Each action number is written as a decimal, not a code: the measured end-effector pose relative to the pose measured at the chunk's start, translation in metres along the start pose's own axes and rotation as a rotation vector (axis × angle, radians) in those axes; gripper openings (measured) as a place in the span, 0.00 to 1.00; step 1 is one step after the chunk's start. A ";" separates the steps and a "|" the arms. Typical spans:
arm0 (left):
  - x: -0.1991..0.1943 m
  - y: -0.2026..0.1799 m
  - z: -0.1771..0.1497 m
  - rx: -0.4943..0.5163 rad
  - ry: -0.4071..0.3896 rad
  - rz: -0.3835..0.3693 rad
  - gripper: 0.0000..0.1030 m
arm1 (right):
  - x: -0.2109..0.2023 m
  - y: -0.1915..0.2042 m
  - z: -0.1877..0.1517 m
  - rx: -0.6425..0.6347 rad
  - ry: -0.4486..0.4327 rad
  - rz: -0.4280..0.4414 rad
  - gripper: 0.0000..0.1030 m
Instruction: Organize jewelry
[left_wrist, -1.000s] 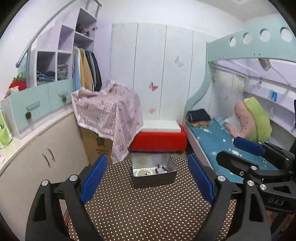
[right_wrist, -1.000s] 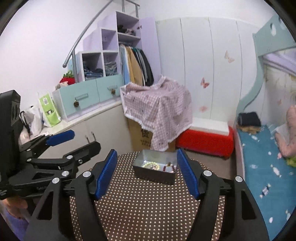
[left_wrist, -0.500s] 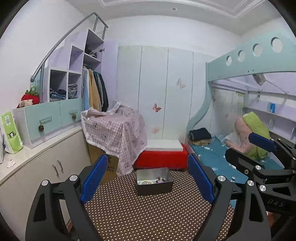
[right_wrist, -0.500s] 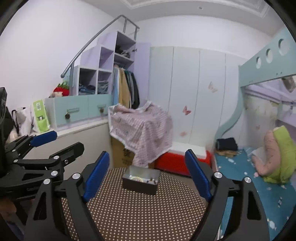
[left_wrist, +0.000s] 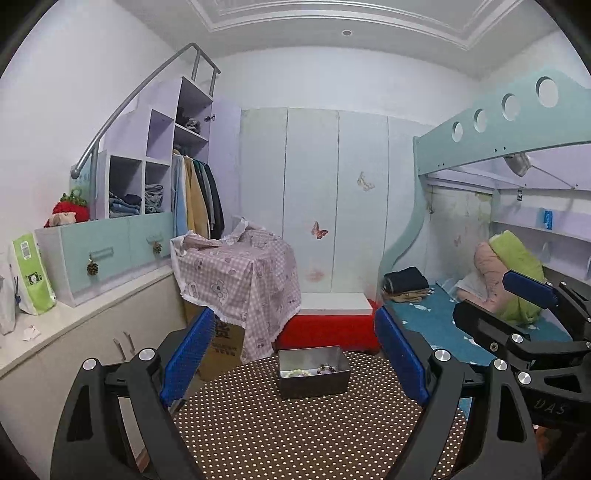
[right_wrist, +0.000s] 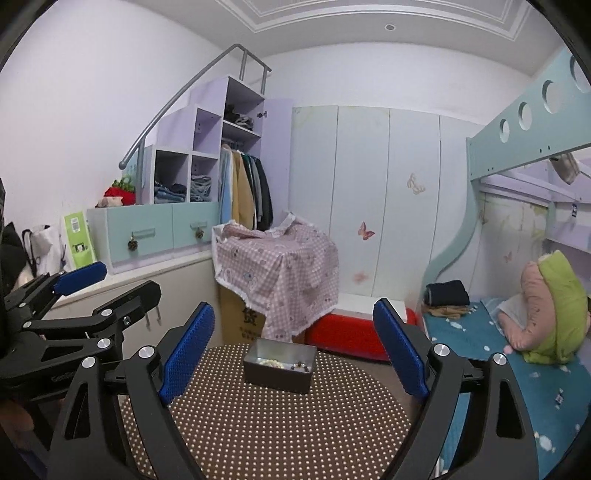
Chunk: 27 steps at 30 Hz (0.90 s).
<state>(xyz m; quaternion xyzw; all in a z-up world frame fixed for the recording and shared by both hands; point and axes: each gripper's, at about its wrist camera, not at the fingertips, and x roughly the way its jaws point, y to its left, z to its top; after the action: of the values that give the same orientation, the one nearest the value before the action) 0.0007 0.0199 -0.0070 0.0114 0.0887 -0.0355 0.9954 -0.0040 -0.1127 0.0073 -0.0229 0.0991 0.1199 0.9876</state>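
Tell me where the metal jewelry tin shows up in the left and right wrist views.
Left wrist: metal tin sits lower centre, on the dotted tablecloth.
Right wrist: same tin just left of centre, lower half.
Shared landmark: the red bench behind it.

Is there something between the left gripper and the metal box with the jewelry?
Nothing visible. The left gripper is open and empty, and only bare dotted tablecloth lies between it and the metal box.

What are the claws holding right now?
Nothing. The left claw and right claw are both open and empty. The bracelets lie in the metal box on the dotted table.
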 end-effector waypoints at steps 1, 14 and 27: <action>0.000 0.000 0.001 0.003 -0.003 0.003 0.83 | 0.001 -0.001 0.000 0.001 -0.001 0.000 0.82; 0.003 -0.002 0.001 0.011 -0.011 0.005 0.83 | 0.005 -0.005 0.001 0.002 0.005 -0.001 0.82; 0.004 -0.006 -0.001 0.026 -0.020 0.011 0.83 | 0.010 -0.005 -0.002 0.010 0.015 0.005 0.82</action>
<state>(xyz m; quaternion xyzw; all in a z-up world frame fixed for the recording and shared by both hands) 0.0040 0.0139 -0.0092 0.0247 0.0783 -0.0311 0.9961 0.0061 -0.1158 0.0031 -0.0186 0.1070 0.1215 0.9866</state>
